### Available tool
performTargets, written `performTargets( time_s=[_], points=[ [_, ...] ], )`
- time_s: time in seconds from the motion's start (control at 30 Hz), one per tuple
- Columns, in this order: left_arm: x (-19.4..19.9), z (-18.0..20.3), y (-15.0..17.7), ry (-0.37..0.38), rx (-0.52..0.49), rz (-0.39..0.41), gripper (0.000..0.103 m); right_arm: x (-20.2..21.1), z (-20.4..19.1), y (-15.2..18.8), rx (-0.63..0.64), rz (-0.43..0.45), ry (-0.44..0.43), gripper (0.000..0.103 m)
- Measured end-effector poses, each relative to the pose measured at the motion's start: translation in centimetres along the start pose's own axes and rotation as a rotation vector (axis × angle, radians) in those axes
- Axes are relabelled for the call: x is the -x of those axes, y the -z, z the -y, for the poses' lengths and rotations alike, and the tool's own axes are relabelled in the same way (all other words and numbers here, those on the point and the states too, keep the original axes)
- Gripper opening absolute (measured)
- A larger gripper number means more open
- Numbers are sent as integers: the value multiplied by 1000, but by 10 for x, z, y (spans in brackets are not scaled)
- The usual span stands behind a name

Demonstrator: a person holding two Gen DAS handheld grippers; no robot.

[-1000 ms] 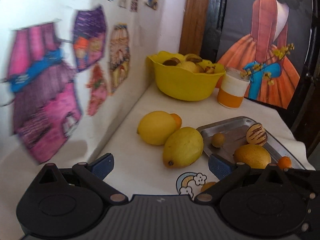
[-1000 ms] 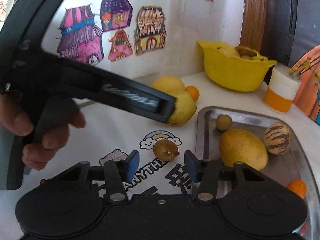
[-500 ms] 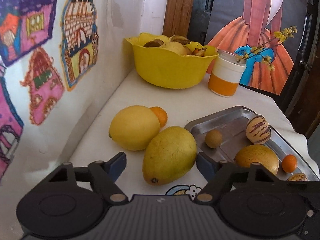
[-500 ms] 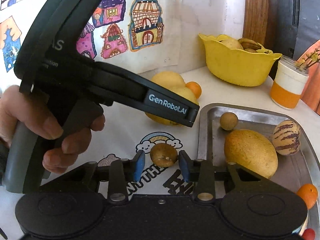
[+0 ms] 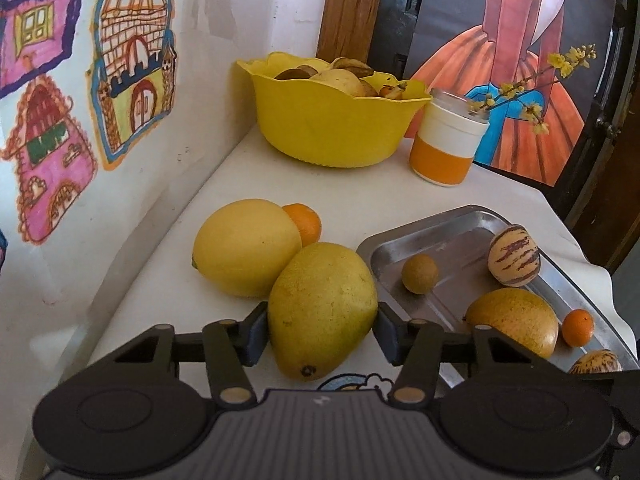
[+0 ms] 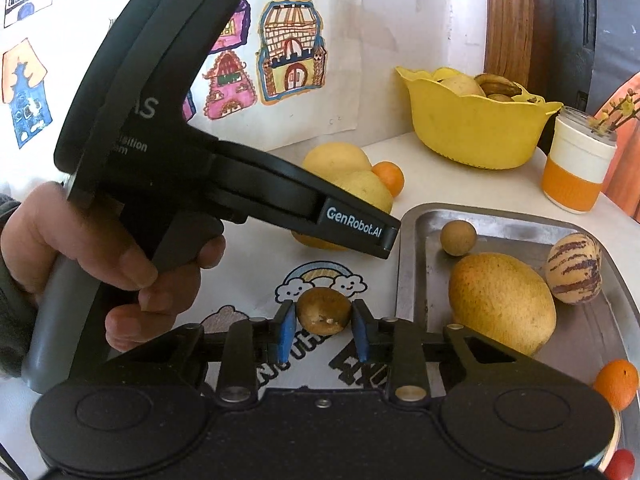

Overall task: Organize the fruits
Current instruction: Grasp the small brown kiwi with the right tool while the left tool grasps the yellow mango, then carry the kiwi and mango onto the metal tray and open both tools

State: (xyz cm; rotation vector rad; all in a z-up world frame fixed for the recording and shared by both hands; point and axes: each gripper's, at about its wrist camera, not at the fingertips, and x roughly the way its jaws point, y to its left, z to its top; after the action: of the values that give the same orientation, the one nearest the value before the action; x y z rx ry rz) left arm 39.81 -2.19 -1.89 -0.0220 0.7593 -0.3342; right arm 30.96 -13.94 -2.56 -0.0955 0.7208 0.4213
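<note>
Left gripper point(image 5: 322, 330) down over yellow-green mango point(image 5: 322, 308) on white table point(image 5: 360, 196), jaws just been closing, blue pads now pressed against both flanks of the fruit. Mango touching large yellow lemon-like fruit point(image 5: 246, 246), small orange point(image 5: 306, 222) tucked behind, metal tray point(image 5: 460, 236) just beside on the right. Right gripper point(image 6: 323, 328) low over rainbow sticker point(image 6: 320, 280), jaws likewise just been closing, blue pads point(image 6: 286, 330) flanking small brown round fruit point(image 6: 323, 316), seemingly touching both sides. In tray: second mango point(image 6: 502, 302), striped melon-like fruit point(image 6: 574, 268), small brown ball-shaped fruit point(image 6: 458, 238). Yellow bowl point(image 5: 332, 128) of fruit and orange-and-white jar point(image 5: 448, 140) at back. Hand point(image 6: 120, 276) wrapped round left gripper's handle.
</note>
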Motion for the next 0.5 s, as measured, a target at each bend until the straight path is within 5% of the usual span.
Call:
performTargets(
  time_s=[0.5],
  points=[
    [43, 2, 34, -50, 55, 11, 58, 37, -5, 26, -76, 2, -12, 32]
  ],
)
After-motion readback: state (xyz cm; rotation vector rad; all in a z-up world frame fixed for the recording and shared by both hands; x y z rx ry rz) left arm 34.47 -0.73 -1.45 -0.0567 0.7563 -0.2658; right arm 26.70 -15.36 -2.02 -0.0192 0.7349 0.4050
